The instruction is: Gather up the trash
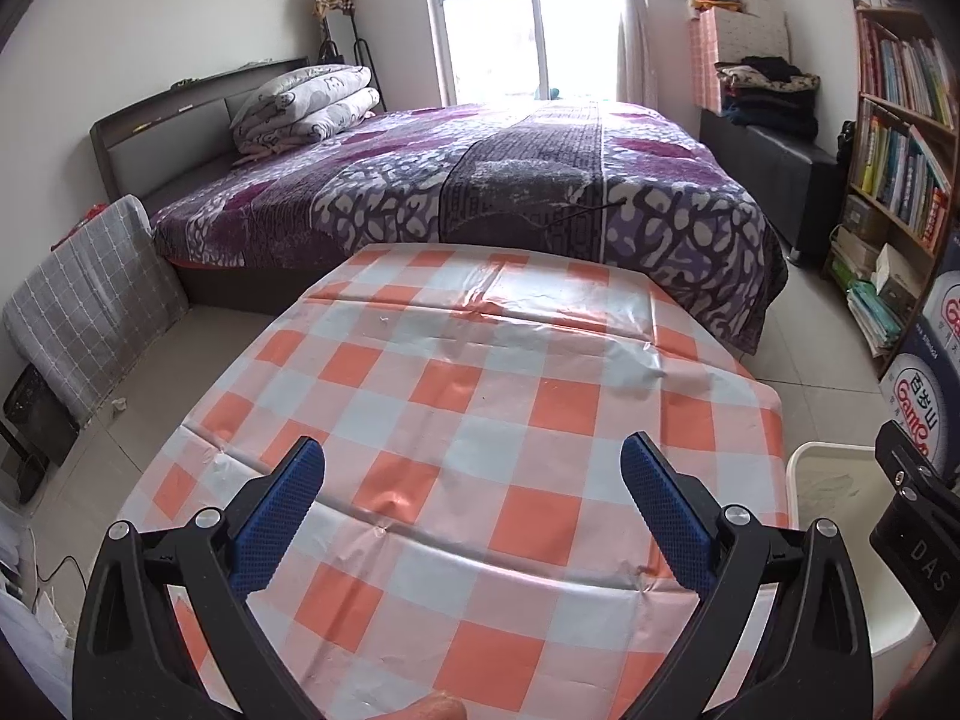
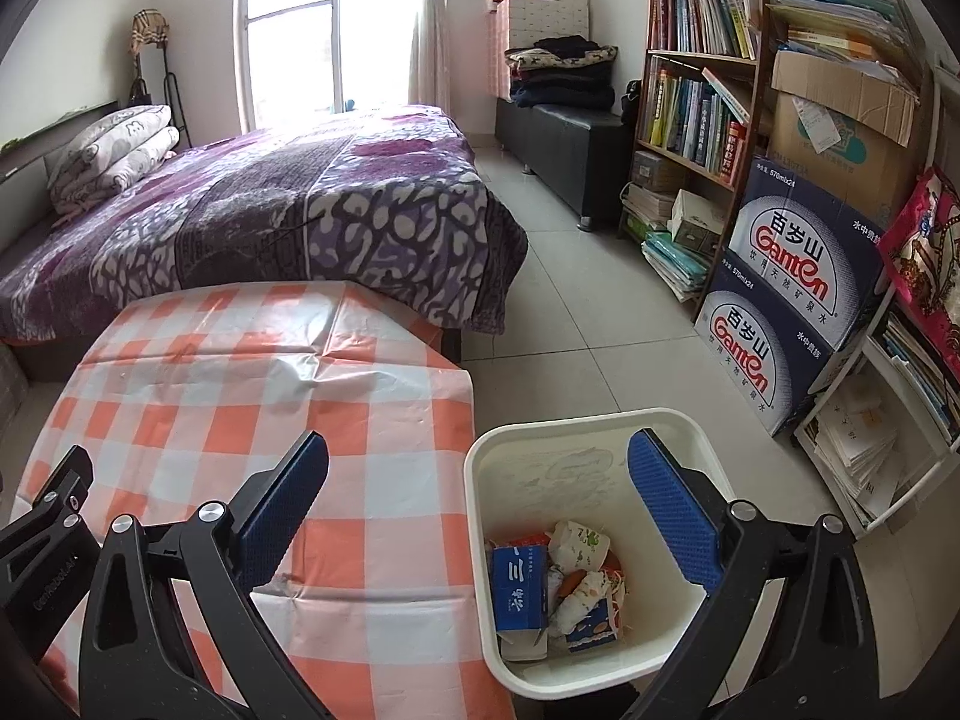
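Note:
A white bin (image 2: 690,429) stands on the floor right of the table; a corner of the white bin (image 1: 828,468) shows at the right in the left wrist view. Inside lie a blue carton (image 2: 517,591), crumpled printed paper cups (image 2: 579,546) and other scraps. My right gripper (image 2: 477,450) hovers open over the table's right edge and the bin, nothing between its blue pads. My left gripper (image 1: 474,459) hangs open above the orange-and-white checked tablecloth (image 1: 456,420), also holding nothing. No trash shows on the cloth.
A bed with a purple cover (image 1: 480,180) stands behind the table. A bookshelf (image 2: 696,78), stacked water cartons (image 2: 786,300) and a black bench (image 2: 570,138) line the right wall. The other gripper's black body (image 2: 42,546) shows at the lower left of the right wrist view.

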`<state>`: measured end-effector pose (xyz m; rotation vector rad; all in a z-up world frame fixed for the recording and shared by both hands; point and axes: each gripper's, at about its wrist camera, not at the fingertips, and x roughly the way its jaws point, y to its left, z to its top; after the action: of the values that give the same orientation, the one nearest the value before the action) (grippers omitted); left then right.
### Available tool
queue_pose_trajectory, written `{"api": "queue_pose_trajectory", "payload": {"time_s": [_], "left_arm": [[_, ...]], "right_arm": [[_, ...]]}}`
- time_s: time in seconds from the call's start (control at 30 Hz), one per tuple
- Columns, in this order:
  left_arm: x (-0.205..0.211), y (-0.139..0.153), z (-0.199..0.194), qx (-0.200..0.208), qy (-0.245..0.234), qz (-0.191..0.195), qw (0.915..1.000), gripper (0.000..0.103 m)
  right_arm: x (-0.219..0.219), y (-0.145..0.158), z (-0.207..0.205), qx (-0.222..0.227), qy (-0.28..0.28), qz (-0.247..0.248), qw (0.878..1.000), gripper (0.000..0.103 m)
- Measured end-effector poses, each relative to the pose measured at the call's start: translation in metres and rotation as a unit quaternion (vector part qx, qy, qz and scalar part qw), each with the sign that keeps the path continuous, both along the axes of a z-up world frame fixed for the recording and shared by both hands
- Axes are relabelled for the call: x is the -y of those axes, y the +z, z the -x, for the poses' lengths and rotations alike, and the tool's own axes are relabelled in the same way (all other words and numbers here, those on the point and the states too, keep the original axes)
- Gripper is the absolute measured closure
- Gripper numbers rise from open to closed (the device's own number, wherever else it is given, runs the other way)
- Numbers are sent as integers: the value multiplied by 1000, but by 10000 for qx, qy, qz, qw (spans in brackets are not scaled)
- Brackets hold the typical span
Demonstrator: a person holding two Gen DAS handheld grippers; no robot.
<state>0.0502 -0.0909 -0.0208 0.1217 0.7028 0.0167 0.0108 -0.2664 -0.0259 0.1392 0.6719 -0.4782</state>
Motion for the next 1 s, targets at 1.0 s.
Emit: {"api": "queue_pose_trajectory", "payload": {"time_s": [1.0], "left_arm": [[-18,-7,-8,-141,147,71,9998,7]], "right_arm": [[-19,-11,-16,-199,259,-64,9994,7]]}}
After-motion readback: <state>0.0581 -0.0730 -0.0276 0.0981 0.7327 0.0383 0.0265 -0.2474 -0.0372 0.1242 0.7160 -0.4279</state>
